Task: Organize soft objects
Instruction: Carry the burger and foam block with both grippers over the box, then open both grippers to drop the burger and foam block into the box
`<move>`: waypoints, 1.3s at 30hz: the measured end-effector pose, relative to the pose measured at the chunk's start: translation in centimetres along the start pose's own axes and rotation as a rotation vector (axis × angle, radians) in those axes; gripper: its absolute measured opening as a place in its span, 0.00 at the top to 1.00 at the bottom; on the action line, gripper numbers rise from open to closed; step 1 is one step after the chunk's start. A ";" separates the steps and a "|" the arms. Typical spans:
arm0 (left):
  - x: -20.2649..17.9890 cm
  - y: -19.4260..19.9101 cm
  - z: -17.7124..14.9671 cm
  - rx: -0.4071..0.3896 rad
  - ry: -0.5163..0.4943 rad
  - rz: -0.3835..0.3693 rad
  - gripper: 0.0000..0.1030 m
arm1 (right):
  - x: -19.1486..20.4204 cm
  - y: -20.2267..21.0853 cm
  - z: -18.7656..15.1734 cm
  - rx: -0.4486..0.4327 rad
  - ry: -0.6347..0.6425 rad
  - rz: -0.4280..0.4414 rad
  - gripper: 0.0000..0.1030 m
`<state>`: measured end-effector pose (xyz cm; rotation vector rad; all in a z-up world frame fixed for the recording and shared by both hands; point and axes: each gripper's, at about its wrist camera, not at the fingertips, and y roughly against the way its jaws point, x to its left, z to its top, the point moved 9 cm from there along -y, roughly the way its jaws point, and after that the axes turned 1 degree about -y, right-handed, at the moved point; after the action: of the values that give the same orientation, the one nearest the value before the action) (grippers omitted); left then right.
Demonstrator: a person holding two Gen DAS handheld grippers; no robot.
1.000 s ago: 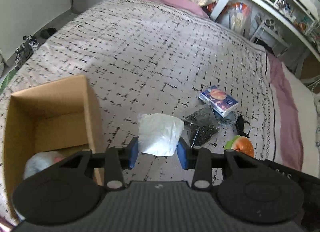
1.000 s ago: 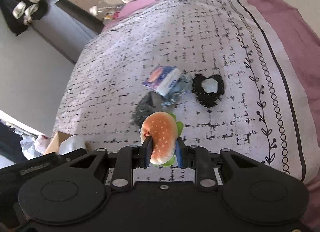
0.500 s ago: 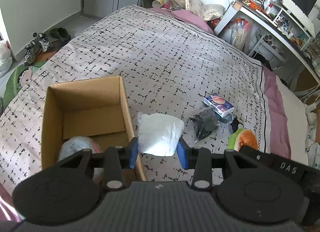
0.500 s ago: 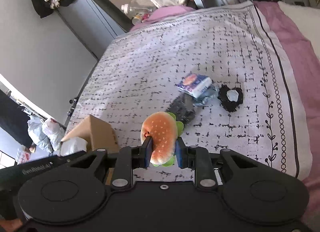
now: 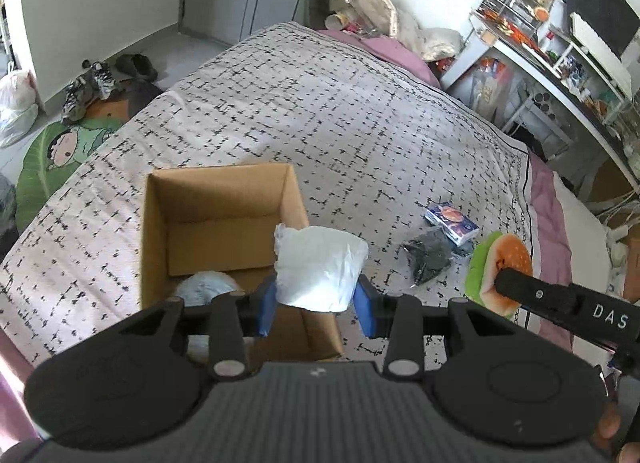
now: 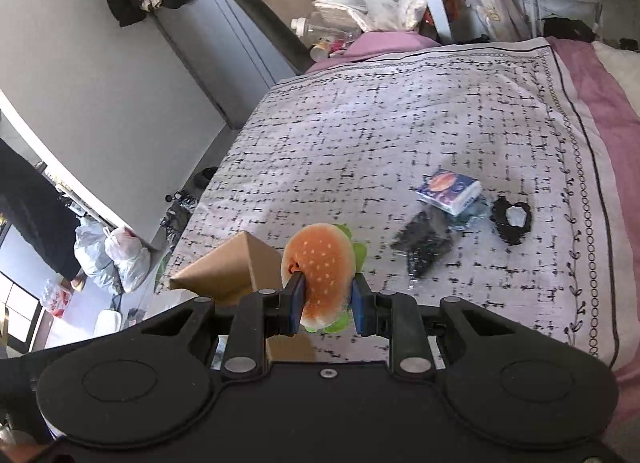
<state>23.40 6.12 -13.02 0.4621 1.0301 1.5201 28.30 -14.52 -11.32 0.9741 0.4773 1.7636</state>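
Landmark: cardboard box (image 5: 224, 223), open-topped, standing on the bed.

1. Left gripper (image 5: 318, 305): jaws narrowed onto a white wrapped soft bundle (image 5: 320, 267), blue pads pressing both its sides. The bundle hung over the box's right wall, held high, probably so that it could clear the rim and drop inside.
2. Right gripper (image 6: 326, 305): jaws pinched on a plush burger (image 6: 320, 275), bun face toward the camera, green lettuce edge showing below. It was carried to the right of the box, apparently next in line for the same opening.
3. Pale blue-white soft item (image 5: 206, 289): already inside the box, at its near end.
4. Black crumpled packet (image 5: 430, 259), tissue pack (image 5: 452, 217) printed with a burger, and black ring-shaped item (image 6: 512, 219): lying loose well to the right of the box, likely not yet sorted.

Surface: bedspread (image 5: 320, 115), white with black dash pattern and bordered edge, over a pink sheet (image 6: 608, 103).

Room: shoes (image 5: 86, 87) on the floor beyond the box's left side; cluttered desk (image 5: 560, 63) far to its right; plastic bags (image 6: 116, 255) on the floor.
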 end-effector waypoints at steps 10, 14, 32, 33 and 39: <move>3.5 1.8 0.9 -0.009 0.033 -0.005 0.61 | 5.0 -0.9 -1.3 0.029 0.060 0.019 0.76; 5.0 1.7 1.0 -0.007 0.059 -0.006 0.61 | 7.0 -1.8 -2.3 0.062 0.077 0.044 0.76; 8.8 -0.3 0.4 0.033 0.128 -0.024 0.61 | 9.5 -7.2 -6.0 0.204 0.088 0.042 0.52; 8.8 -0.4 0.4 0.036 0.130 -0.026 0.61 | 9.2 -7.3 -6.0 0.203 0.081 0.037 0.47; 8.1 -1.6 0.5 0.056 0.125 -0.051 0.61 | 8.0 -7.0 -5.0 0.182 0.065 0.013 0.38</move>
<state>22.79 13.75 -16.10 0.3810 1.1756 1.4921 27.22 -3.87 -16.09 1.0497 0.6841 1.7910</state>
